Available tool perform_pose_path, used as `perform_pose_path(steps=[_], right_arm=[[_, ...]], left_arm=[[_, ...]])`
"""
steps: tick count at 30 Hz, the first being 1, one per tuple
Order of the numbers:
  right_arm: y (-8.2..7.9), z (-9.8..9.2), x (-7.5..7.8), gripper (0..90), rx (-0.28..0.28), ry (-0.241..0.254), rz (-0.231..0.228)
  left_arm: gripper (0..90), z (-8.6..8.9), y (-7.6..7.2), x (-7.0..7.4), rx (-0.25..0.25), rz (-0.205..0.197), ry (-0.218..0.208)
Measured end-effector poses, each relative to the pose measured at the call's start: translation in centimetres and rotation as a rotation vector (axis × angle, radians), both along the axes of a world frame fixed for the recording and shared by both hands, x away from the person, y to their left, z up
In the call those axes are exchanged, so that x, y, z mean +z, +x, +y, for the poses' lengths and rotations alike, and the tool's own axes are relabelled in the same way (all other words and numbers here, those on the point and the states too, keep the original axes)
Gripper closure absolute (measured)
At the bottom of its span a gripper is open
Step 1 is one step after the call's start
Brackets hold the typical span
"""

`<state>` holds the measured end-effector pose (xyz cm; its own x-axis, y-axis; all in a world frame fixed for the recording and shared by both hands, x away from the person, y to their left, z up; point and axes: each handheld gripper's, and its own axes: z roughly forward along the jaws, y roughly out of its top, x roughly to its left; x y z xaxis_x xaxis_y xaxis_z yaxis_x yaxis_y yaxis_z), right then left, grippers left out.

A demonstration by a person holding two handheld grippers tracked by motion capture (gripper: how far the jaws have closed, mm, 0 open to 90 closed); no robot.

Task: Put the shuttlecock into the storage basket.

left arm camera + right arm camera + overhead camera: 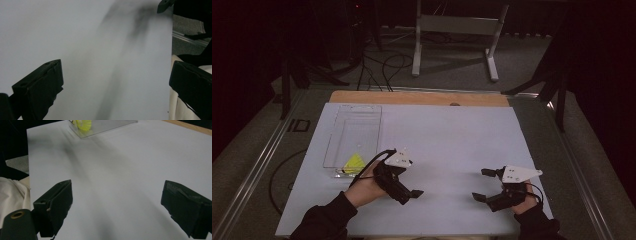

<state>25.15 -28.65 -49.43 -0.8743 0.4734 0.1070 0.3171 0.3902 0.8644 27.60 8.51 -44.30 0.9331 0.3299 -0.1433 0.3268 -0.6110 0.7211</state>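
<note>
Clear box with one yellow piece, on the table's left side

A transparent rectangular box point(354, 140) lay flat and open-topped on the white sheet, its long sides running toward the far edge, nearer the left edge than the middle. A small bright yellow triangular object point(354, 163) sat inside at the box's near end, against its near wall.

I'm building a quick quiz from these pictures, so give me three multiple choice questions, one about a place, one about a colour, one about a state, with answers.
1. Where does the clear box stand on the white sheet?
A. the person's left side
B. the centre
C. the right edge

2. What colour is the thing in the box?
A. red
B. blue
C. yellow

3. How do the right gripper jaws stand?
A. closed on the box
B. open, empty
C. closed on the sheet

Answers: 1 A, the high view shows it left. 2 C, it is bright yellow. 3 B, the right gripper view shows bare sheet between them.
</note>
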Motion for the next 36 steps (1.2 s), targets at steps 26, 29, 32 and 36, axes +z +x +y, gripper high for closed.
perform_pose_path(steps=[26, 29, 32, 36], right_arm=[[0.1, -0.6, -0.5, 10.8, -0.009, 0.003, -0.009], [0.0, -0.6, -0.5, 10.8, -0.013, 0.005, -0.007], [0.0, -0.6, -0.5, 10.8, -0.013, 0.001, -0.008], [-0.1, -0.4, -0.7, 10.8, -0.015, -0.003, -0.003]], left_arm=[[0.1, 5.6, -2.7, -5.9, 0.087, 0.039, 0.017], [0.1, 6.7, -3.1, -6.1, 0.118, 0.032, 0.005], [0.1, 7.4, -3.2, -6.2, 0.129, 0.031, -0.003], [0.1, 8.8, -3.5, -6.5, 0.162, 0.035, -0.005]])
